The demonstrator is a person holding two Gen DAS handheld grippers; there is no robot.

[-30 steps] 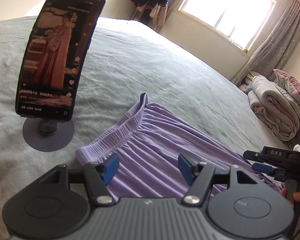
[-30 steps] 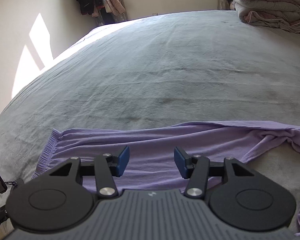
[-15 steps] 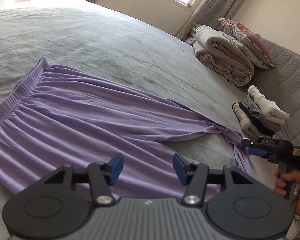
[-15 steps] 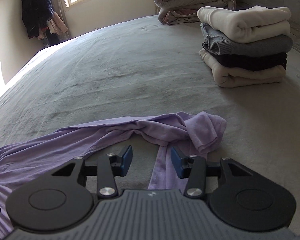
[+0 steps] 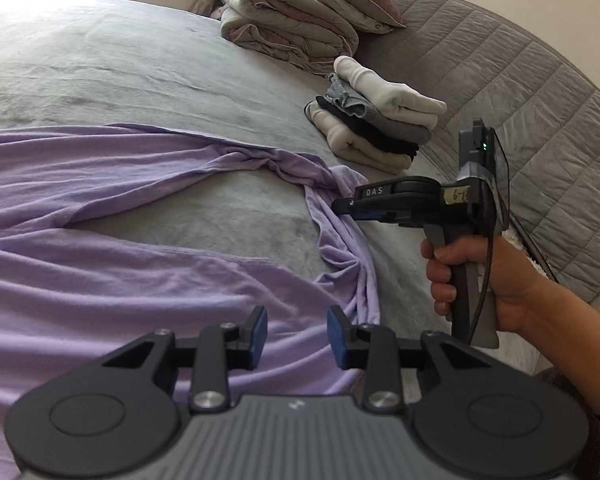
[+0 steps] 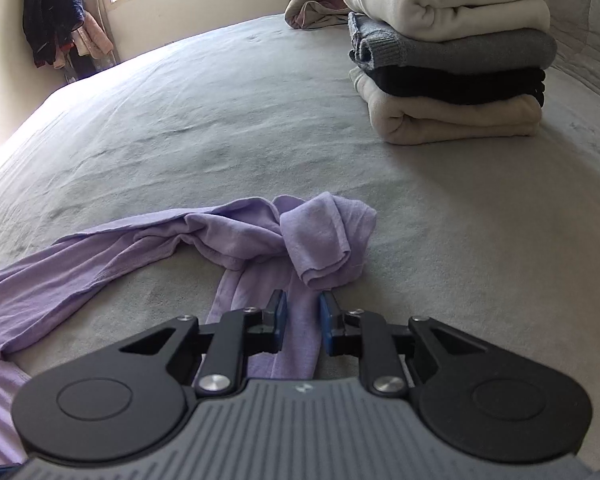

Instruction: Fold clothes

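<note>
Both tongs [image 5: 297, 336] [image 6: 302, 311] have been narrowing over crumpled lilac trousers [image 5: 100, 264]

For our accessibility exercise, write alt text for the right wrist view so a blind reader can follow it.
The right tool, its jaws having just been closing, straddles a bunched leg of lilac trousers lying on a grey bed; whether the pads grip the cloth is unclear. Behind it to the right stands a stack of four folded garments, white on top.

Both wrist views look down, close over the bed [image 5: 228, 216], sharing the folded stack [image 6: 452, 60]
</note>
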